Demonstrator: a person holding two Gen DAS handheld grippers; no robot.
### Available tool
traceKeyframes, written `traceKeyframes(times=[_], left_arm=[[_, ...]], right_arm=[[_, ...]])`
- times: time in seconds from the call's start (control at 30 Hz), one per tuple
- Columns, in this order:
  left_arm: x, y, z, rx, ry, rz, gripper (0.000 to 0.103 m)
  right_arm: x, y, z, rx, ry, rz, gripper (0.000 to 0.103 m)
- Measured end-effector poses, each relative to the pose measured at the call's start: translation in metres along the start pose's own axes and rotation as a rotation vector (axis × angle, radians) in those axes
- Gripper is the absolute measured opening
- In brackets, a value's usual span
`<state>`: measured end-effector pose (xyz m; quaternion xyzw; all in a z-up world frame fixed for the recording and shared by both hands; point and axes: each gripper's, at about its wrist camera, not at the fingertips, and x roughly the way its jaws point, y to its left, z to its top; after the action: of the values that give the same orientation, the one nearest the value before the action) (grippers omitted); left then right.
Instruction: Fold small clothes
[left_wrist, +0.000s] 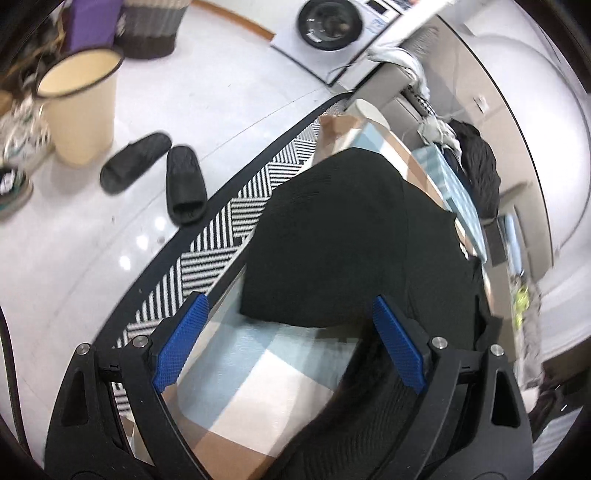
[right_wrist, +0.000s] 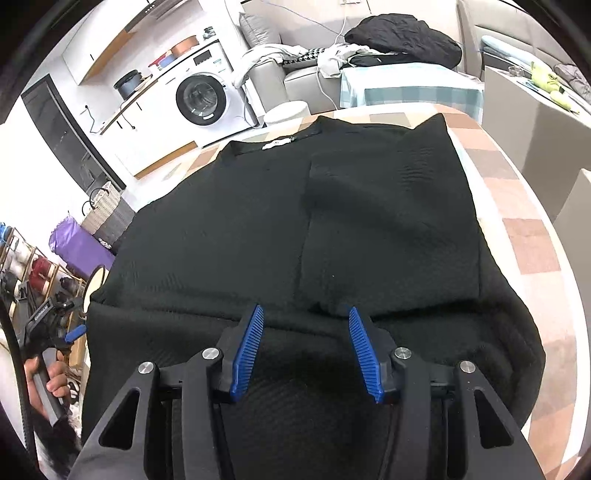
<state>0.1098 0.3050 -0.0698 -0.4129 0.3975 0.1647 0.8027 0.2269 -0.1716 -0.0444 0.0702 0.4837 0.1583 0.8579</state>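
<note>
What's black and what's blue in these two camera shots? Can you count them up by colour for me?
Black: 3 - the garment spread on the checked tablecloth, and two slippers on the floor.
Blue: 4 - two finger pads on the left gripper, two on the right gripper.
Total: 7

We hold the left hand-held gripper (left_wrist: 288, 325) tilted downward, jaws wide apart, and the right hand-held gripper (right_wrist: 304, 345) half open, gripping nothing.
</note>
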Motion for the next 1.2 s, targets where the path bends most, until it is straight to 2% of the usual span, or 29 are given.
traceKeyframes(times=[0.1,0.2,0.3,0.37,0.4,0.43,0.47,0.57,0.77,0.87,0.93,1.0,1.07,1.1,1.13,1.17,1.2], left_arm=[[0.011,0.023,0.006,-0.085,0.039,-0.036,0.089],[0.024,0.030,0.008,-0.108,0.073,-0.081,0.086],[0.037,0.025,0.011,-0.092,0.093,-0.095,0.075],[0.047,0.016,0.013,-0.067,0.090,-0.085,0.053],[0.050,0.011,0.014,-0.053,0.075,-0.056,0.046],[0.051,0.009,0.016,-0.039,0.051,-0.030,0.032],[0.051,0.008,0.017,-0.024,0.023,-0.012,0.025],[0.044,-0.003,0.022,0.006,-0.033,0.002,0.017],[0.019,-0.068,0.032,0.184,-0.181,0.027,0.013],[0.011,-0.125,0.031,0.336,-0.228,-0.009,0.012],[0.011,-0.169,0.024,0.434,-0.231,-0.049,0.012],[0.020,-0.216,0.003,0.559,-0.196,-0.107,0.012],[0.037,-0.249,-0.022,0.656,-0.110,-0.192,0.015],[0.047,-0.262,-0.034,0.697,-0.041,-0.224,0.016],[0.058,-0.270,-0.047,0.736,0.025,-0.241,0.022],[0.066,-0.273,-0.057,0.763,0.062,-0.238,0.035],[0.069,-0.272,-0.063,0.774,0.072,-0.221,0.043]], right_arm=[[0.001,0.000,-0.002,0.008,0.007,0.004,0.050],[0.003,-0.001,-0.003,0.016,0.010,0.009,0.050],[0.003,-0.004,-0.004,0.022,0.006,0.005,0.050],[0.003,-0.006,-0.004,0.029,0.005,0.001,0.050],[0.003,-0.007,-0.005,0.032,0.003,0.000,0.050],[0.002,-0.008,-0.005,0.035,0.002,-0.001,0.050],[0.002,-0.008,-0.006,0.037,0.002,-0.003,0.050],[-0.001,-0.011,-0.006,0.049,-0.006,-0.005,0.050],[-0.011,-0.016,-0.010,0.079,-0.027,0.002,0.050],[-0.017,-0.020,-0.013,0.091,-0.040,0.003,0.050],[-0.021,-0.024,-0.014,0.102,-0.047,0.003,0.050],[-0.025,-0.026,-0.015,0.104,-0.052,0.003,0.050],[-0.029,-0.028,-0.016,0.106,-0.059,-0.005,0.050],[-0.029,-0.029,-0.016,0.107,-0.058,-0.004,0.050],[-0.030,-0.030,-0.017,0.110,-0.058,-0.006,0.050],[-0.031,-0.031,-0.017,0.116,-0.059,-0.013,0.050],[-0.032,-0.033,-0.018,0.118,-0.058,-0.015,0.050]])
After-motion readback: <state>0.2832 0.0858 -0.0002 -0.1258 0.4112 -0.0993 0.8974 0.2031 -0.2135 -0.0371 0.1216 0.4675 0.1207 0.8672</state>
